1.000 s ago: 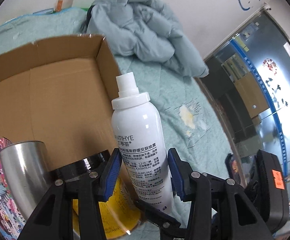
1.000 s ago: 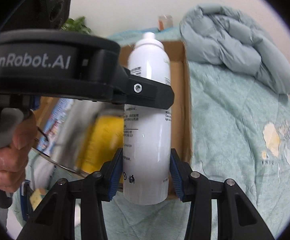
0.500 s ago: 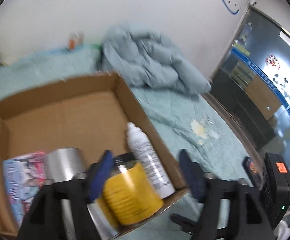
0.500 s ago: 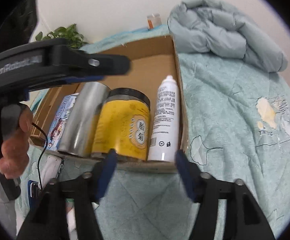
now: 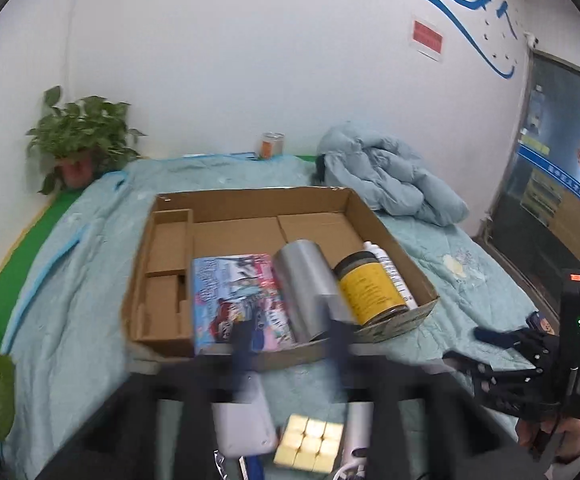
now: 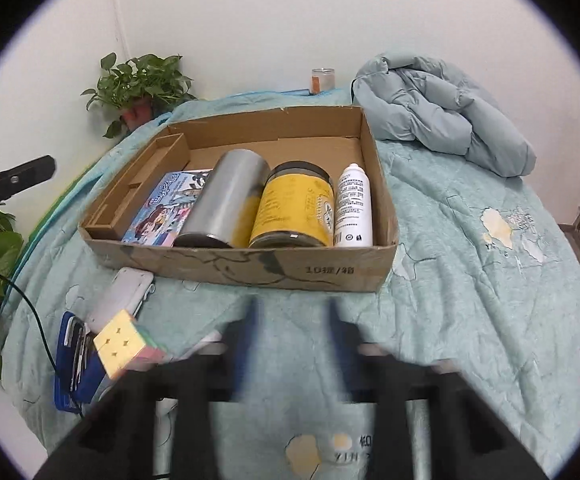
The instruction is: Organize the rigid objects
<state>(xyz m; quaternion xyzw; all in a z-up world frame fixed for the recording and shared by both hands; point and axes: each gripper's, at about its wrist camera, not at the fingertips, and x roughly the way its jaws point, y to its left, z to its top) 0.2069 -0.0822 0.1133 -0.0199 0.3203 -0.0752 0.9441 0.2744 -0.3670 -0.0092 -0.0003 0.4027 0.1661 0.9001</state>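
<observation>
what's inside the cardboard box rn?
In the cardboard box, side by side: picture box, steel cylinder, yellow jar, white spray bottle. Left divider slots look empty; the floor beneath the items is covered.

Contents by count: one cardboard box [image 6: 329, 272] at frame centre, holding one white spray bottle [image 6: 353, 206], one yellow-labelled jar [image 6: 293, 212], one steel tumbler [image 6: 226, 200] and one illustrated box [image 6: 166, 212]. Lower left: one puzzle cube [image 6: 124, 344]. Two potted plants [image 6: 142, 80].

Cardboard box [image 6: 329, 270] front wall: "10". Bedspread [image 6: 489, 280] print: "YIN".
</observation>
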